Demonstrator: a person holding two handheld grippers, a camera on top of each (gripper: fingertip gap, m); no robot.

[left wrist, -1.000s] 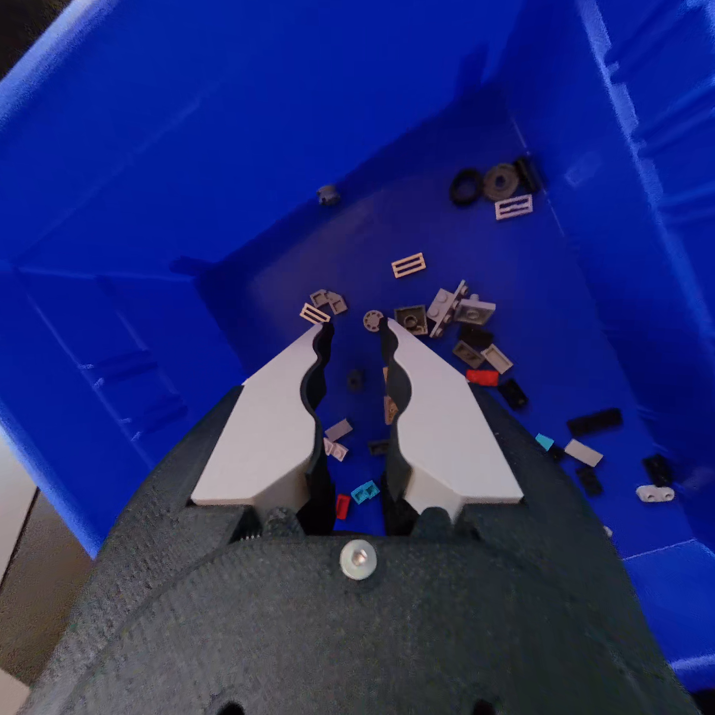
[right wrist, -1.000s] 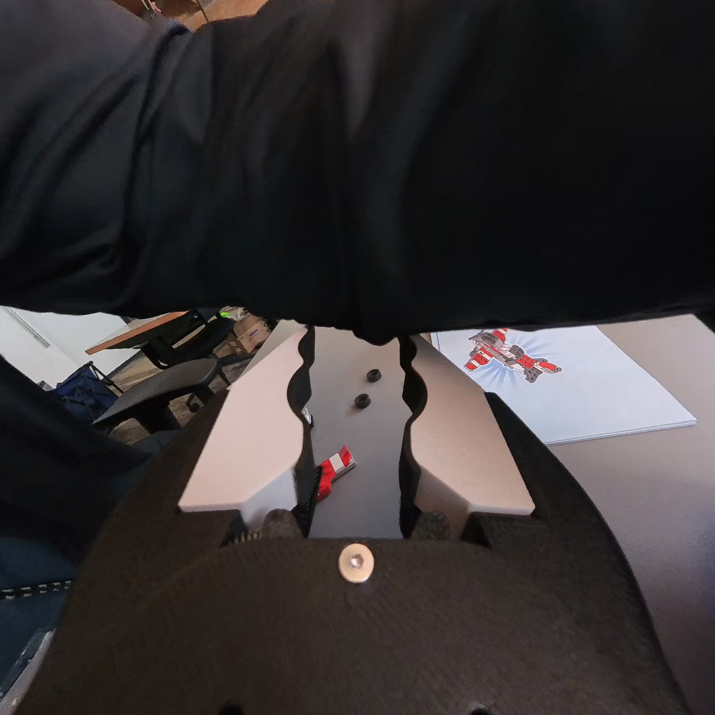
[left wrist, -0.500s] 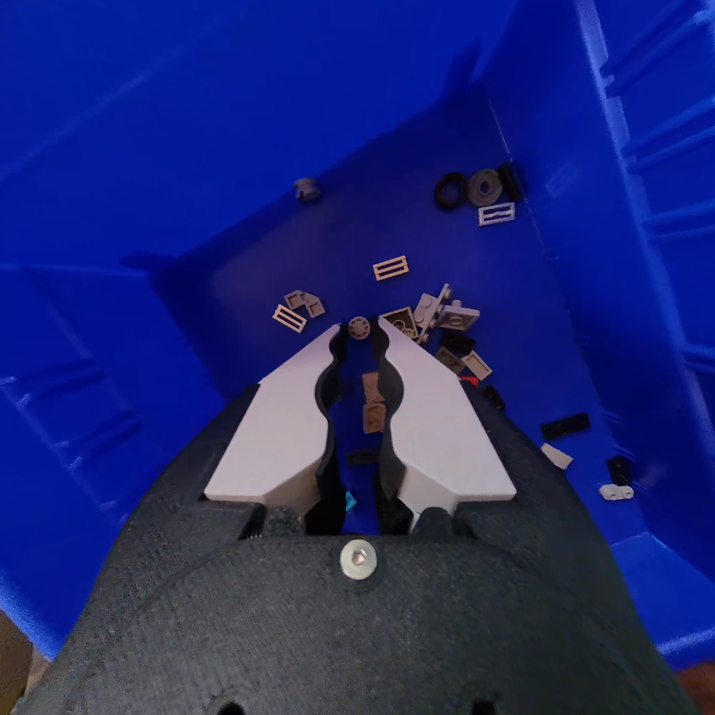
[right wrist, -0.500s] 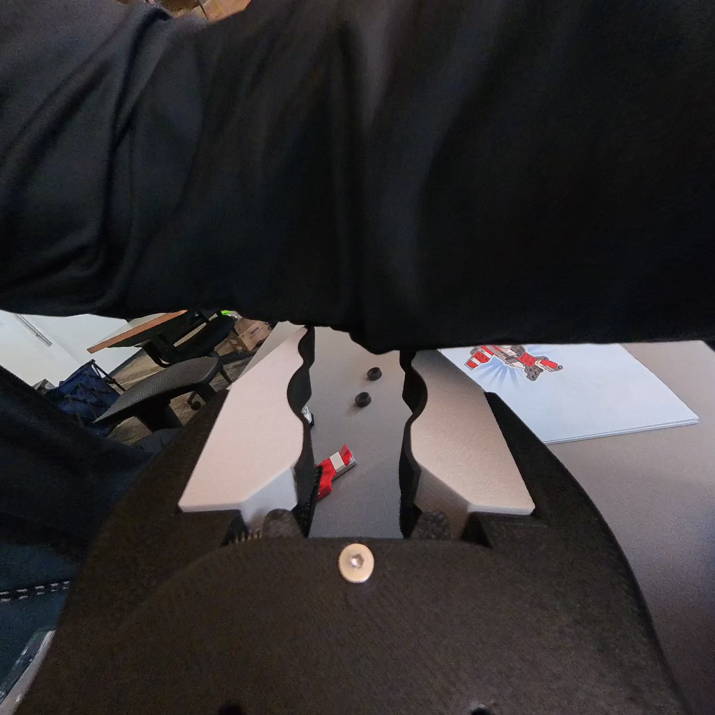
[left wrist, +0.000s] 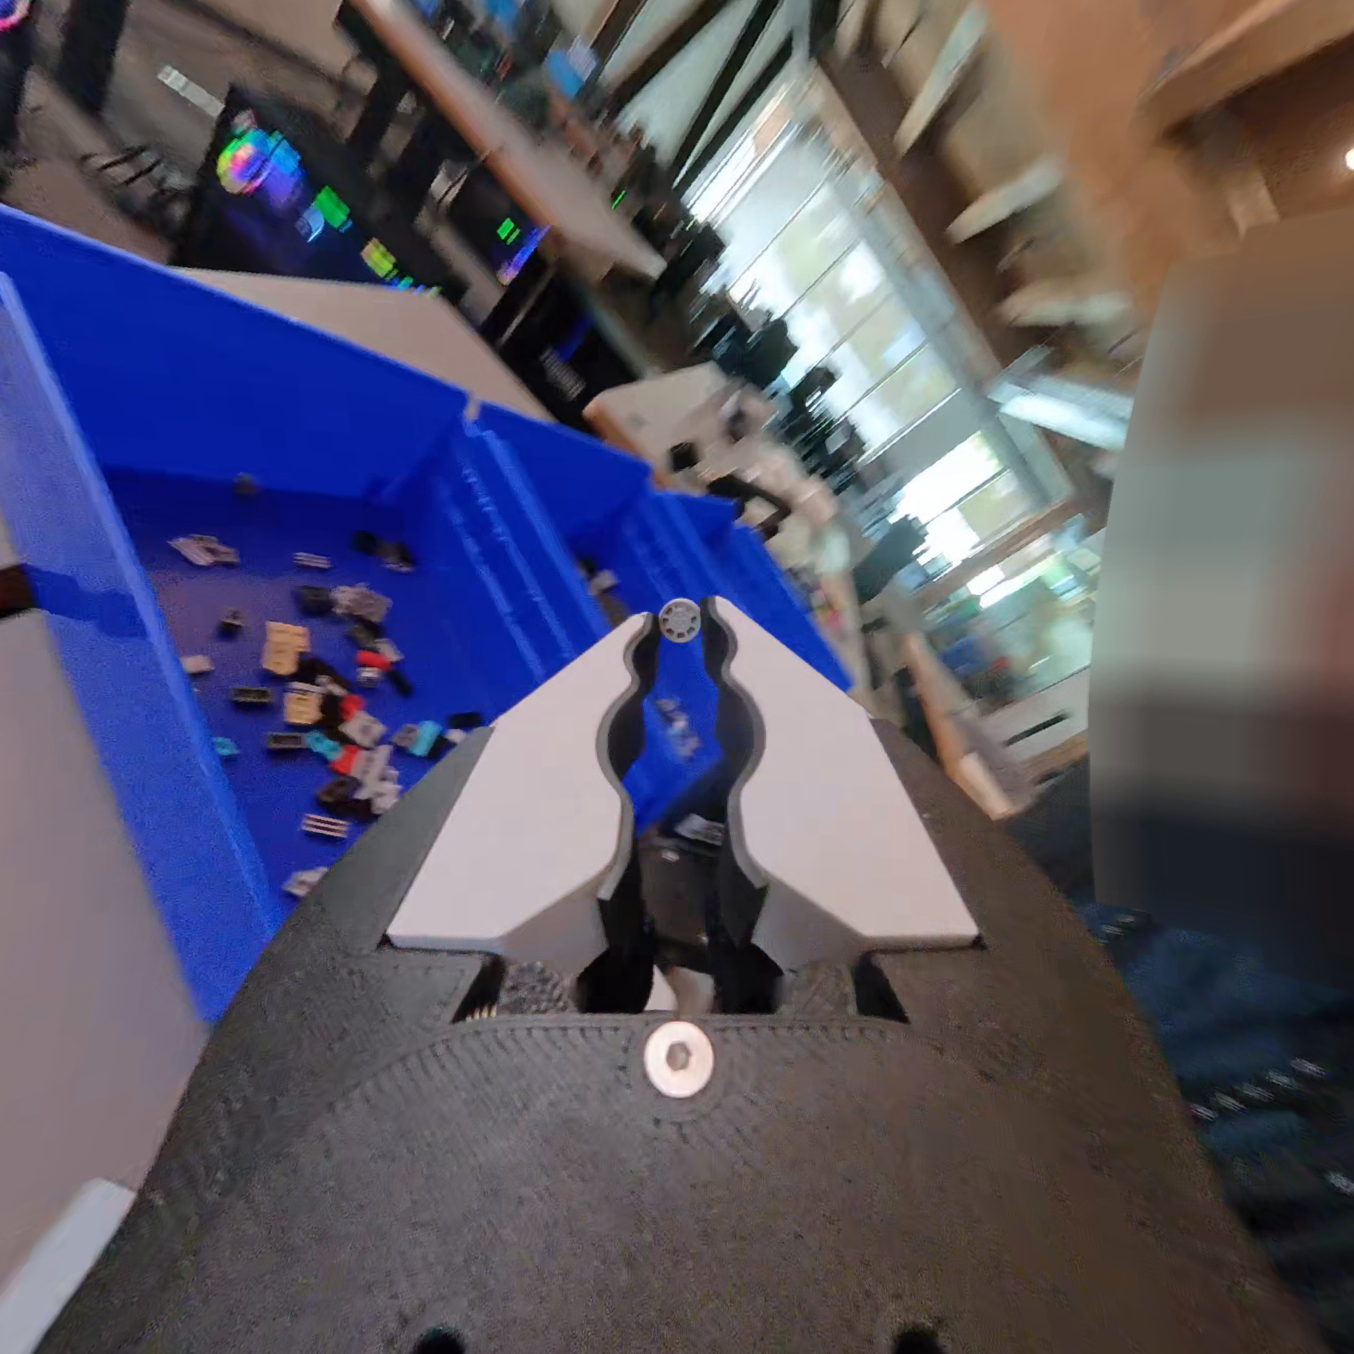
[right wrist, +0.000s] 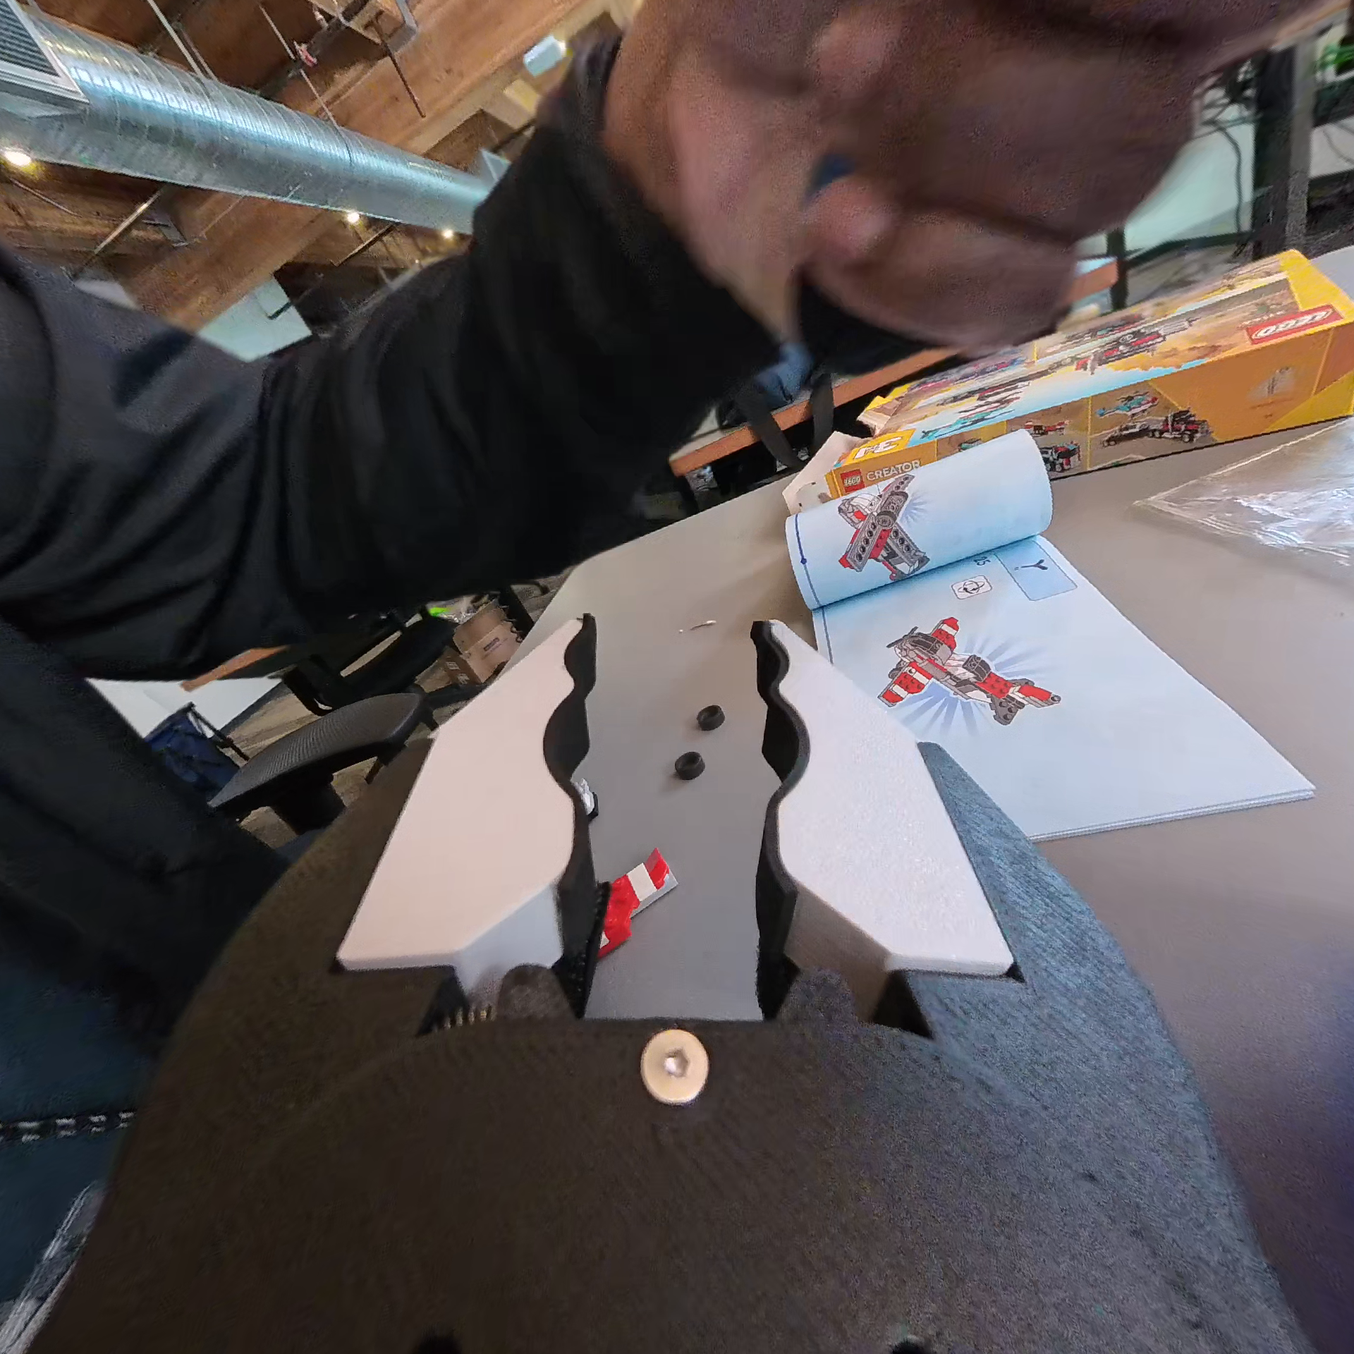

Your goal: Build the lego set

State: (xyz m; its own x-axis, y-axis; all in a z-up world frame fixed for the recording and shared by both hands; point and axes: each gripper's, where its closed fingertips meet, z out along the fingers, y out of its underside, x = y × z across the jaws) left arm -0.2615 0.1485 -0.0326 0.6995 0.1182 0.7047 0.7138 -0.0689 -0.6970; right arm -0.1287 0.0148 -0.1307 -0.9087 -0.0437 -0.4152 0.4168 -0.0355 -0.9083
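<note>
Gripping round grey piece point(left wrist: 679, 622) | flat face toward camera | fingers point(left wrist: 722, 623) closed

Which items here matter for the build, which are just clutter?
Job:
- round grey piece, pinched in left tongs
- blue bin of loose pieces
- red-white part
- two black rings
- instruction booklet

Clutter:
- set box
- plastic bag
- office chair

Loose pieces point(left wrist: 330, 703) lie in the bin point(left wrist: 220, 396), left of and below the round piece point(left wrist: 678, 622). On the table point(right wrist: 1172, 916), two rings point(right wrist: 690, 765) lie ahead of the striped piece point(right wrist: 636, 894); the booklet point(right wrist: 1026, 696) lies right, the box point(right wrist: 1143, 381) behind it.
</note>
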